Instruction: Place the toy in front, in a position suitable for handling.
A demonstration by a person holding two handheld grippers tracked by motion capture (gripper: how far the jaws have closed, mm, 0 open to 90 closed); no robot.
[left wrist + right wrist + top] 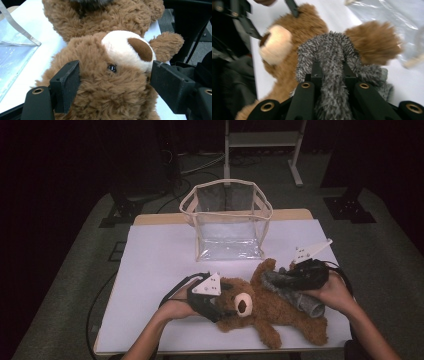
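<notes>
In the high view, a brown teddy bear (265,312) lay on its back on the white table (150,265), near the front edge and right of centre; a clear bag (227,220) with cream trim stood open farther back, well apart from the bear; the left gripper (220,307) sat at the bear's head on the left, and the right gripper (280,276) came in from the right, holding a grey fuzzy garment (295,292) draped across the bear's body.

In the left gripper view, the two black jaws stood fairly wide, one on each side of the bear's head (110,82); the pads pressed into the fur at both cheeks, so the head was clamped; the cream snout (127,50) pointed up and right, and a corner of the bag (15,45) showed at far left.

In the right gripper view, the jaws were nearly closed, pinching a fold of the garment (332,65) between them; the fuzzy cloth arched over the bear's chest, with one brown paw (374,42) beyond it and the snout (274,45) to the left; the picture was somewhat blurred.

The step looked like dressing the bear; to do it well, the left grip should keep the head steady without crushing it; the right should keep its pinch on the cloth edge and draw it evenly over the body, watching that the fabric did not snag on the paw or drag the bear toward the table edge.
</notes>
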